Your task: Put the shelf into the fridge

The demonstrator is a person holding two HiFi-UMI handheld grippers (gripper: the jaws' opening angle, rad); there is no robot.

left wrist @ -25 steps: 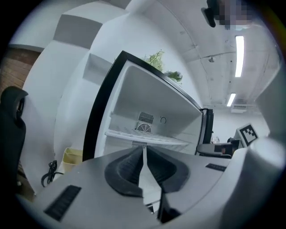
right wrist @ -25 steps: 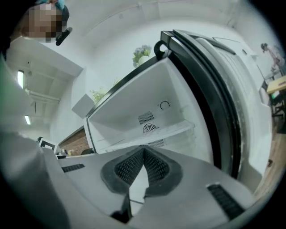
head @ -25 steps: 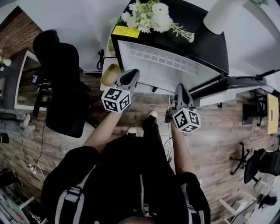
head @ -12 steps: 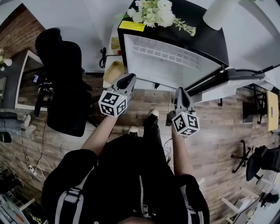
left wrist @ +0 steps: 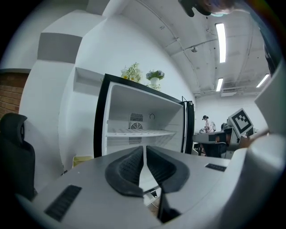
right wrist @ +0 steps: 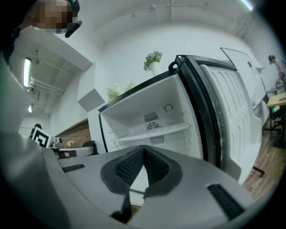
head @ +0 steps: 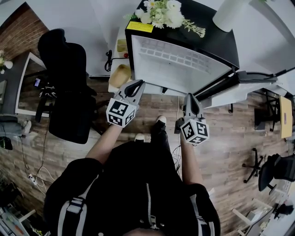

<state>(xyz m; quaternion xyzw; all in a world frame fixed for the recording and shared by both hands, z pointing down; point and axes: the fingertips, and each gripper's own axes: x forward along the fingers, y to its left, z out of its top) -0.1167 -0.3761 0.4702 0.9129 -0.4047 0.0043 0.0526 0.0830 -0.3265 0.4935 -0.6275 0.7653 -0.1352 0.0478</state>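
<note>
A person stands on the wooden floor (head: 230, 152) facing the open fridge (head: 216, 44), one tool in each hand, both held out in front of the opening and apart from it. The left tool (head: 137, 85) has its jaws pressed together with nothing between them, the dark ribbed pads meeting at the tips in the left gripper view. The right tool (head: 190, 96) is likewise closed on nothing, its pads touching at the front. The two tools are well apart from each other, the left one towards the fridge's left edge and the right one nearer the hinge side. The shelf (left wrist: 138, 133) lies flat inside the fridge, spanning the compartment from wall to wall about halfway up, with a round fan grille (left wrist: 136, 126) on the back wall just behind it. From the head view the pale gridded panel in the opening is probably this same shelf, though the steep angle makes that hard to confirm. The door (head: 244, 87) stands swung open to the right. White flowers (head: 161, 11) sit on the fridge's black top. A yellow tub (head: 120, 75) rests on the floor just left of the fridge, and a black chair (head: 64, 87) stands farther left.
</note>
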